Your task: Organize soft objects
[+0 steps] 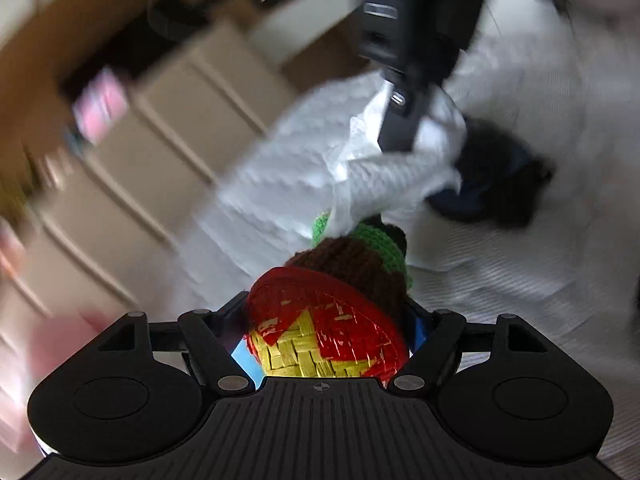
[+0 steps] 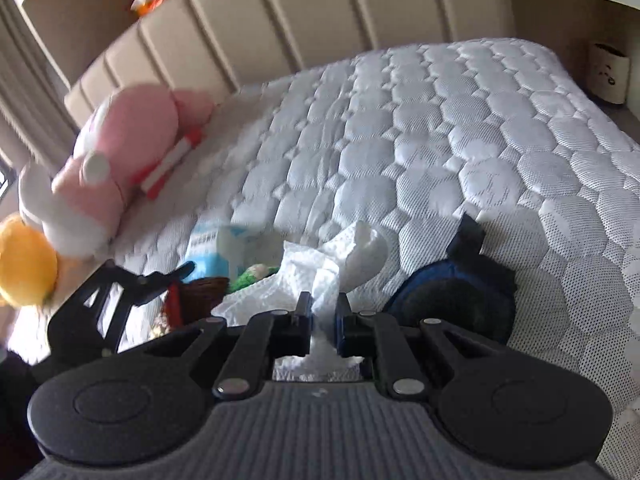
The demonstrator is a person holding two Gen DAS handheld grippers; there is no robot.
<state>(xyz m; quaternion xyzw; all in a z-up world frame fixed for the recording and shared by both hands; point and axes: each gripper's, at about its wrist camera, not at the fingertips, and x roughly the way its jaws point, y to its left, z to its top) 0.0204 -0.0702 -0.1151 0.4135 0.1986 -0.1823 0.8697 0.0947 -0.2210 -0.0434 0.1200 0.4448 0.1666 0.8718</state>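
L gripper (image 1: pixel 326 332) fingers clamp red-yellow toy (image 1: pixel 324 332); R gripper (image 2: pixel 323 312) fingers pinch white tissue (image 2: pixel 320 272); mattress (image 2: pixel 460 140) beyond open.

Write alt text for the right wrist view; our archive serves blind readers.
The right gripper is shut on a crumpled white cloth on a quilted white mattress. A dark blue item lies just to its right. At the left are the left gripper, a pink plush and a yellow plush, before a beige headboard.
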